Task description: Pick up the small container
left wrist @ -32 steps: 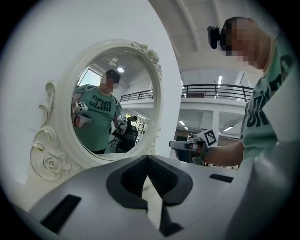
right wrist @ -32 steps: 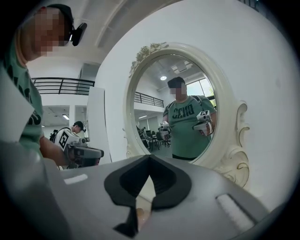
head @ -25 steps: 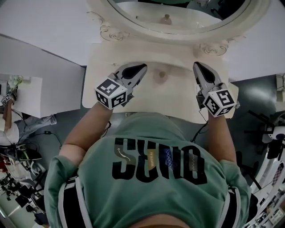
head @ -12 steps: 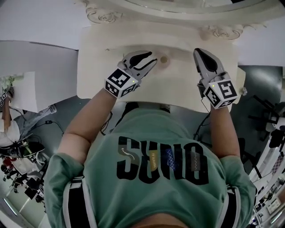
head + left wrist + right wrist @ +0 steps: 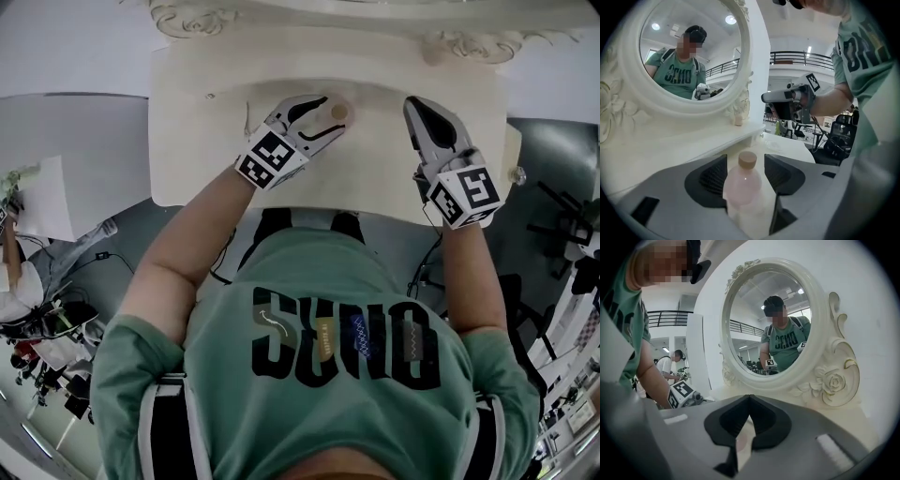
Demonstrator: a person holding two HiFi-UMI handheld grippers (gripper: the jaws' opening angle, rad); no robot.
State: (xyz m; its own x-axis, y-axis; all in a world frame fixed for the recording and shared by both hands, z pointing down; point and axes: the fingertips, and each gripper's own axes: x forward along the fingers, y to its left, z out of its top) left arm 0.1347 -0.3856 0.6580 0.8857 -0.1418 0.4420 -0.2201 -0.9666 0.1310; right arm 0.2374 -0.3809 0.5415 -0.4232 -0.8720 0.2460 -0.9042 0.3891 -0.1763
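Two tools are in view over the tabletop (image 5: 197,141), and only one is placed for the task. The small container (image 5: 743,187), a pale pink bottle with a tan cap (image 5: 748,160), stands upright on the cream surface, long axis vertical, cap uppermost. It sits directly ahead of my left tool (image 5: 323,118) and already inside its reach. The jaws have just been opening and stand wide. The bottle is between them with a sliver of clearance on each side, and the dark pads are not pressing on it. The head view shows the same bottle at the tips of that tool, toward the middle of the tabletop and near the raised back ledge (image 5: 684,147). My judgement is that the coming move is a plain closing across the bottle's body below the cap, then a straight lift. No further reach appears needed.

My right tool (image 5: 424,114) hangs well apart to the right of the container, tips together, holding nothing. A pinkish patch shows through the gap behind its pads in the right gripper view, and I cannot tell what it is. The left hand is plainly the nearer.

Surface: smooth and cream, backed by an oval mirror (image 5: 768,319) in a carved white frame with a rose relief.

Room: a large bright hall with a dark balcony railing (image 5: 801,57), office chairs (image 5: 841,136), and another person (image 5: 677,363) at a separate table off to the left.
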